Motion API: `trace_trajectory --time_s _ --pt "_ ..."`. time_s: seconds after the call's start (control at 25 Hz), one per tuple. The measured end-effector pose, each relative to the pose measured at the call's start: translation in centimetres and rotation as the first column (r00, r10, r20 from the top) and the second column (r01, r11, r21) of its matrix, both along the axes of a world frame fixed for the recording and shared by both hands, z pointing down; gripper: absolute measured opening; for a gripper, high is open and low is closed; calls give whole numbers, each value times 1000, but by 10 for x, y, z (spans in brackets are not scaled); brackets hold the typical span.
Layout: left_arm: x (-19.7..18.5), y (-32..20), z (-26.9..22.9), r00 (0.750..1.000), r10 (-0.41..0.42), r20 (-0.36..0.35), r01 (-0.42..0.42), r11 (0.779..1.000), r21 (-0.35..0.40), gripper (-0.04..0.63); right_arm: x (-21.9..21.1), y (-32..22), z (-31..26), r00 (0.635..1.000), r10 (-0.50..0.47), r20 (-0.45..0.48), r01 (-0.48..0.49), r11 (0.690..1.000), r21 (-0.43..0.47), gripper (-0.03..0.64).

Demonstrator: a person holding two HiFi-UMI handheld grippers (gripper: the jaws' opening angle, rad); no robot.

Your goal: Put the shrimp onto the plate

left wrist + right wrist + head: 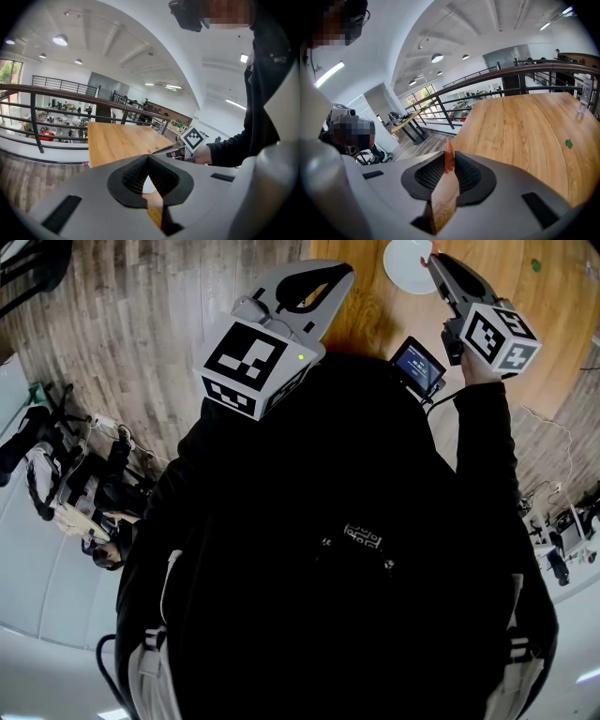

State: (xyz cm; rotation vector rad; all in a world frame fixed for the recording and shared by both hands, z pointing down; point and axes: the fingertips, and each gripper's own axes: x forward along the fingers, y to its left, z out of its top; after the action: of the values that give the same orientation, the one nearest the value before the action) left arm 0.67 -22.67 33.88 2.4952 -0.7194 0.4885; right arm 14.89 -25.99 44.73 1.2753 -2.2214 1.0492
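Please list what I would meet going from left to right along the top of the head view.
left gripper → white plate → right gripper, its jaws shut on the shrimp → small green speck

We see a light-brown wooden table (375, 306) with a rounded edge, standing on a grey-brown plank floor (141, 315). A round white plate (405, 263) lies directly on the wood near the table's edge, partly cut off by the top of the head view. A small green thing (568, 143), too small for us to name, lies flat on the wood well apart from the plate, and a clear glass vessel (582, 102) stands upright near the table's far edge, close to the dark railing.
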Motion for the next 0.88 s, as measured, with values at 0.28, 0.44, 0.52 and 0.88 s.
trace_trajectory --time_s 0.28,0.44,0.52,0.88 --pt "0 0 5 1000 1 8 -1 1000 -15 -6 11 3 28 1000 0 -22 -1 999 -50 77" --pt "0 -1 7 1000 1 15 0 1000 -28 -5 17 6 51 999 -11 -49 6 996 -92 77" --pt "-1 -1 11 1000 -3 17 3 999 -38 -5 18 9 66 998 -14 -59 7 993 -118 77" --pt "-6 1 14 1000 -29 7 29 998 -47 -5 25 24 124 993 -8 -116 -17 977 -212 77"
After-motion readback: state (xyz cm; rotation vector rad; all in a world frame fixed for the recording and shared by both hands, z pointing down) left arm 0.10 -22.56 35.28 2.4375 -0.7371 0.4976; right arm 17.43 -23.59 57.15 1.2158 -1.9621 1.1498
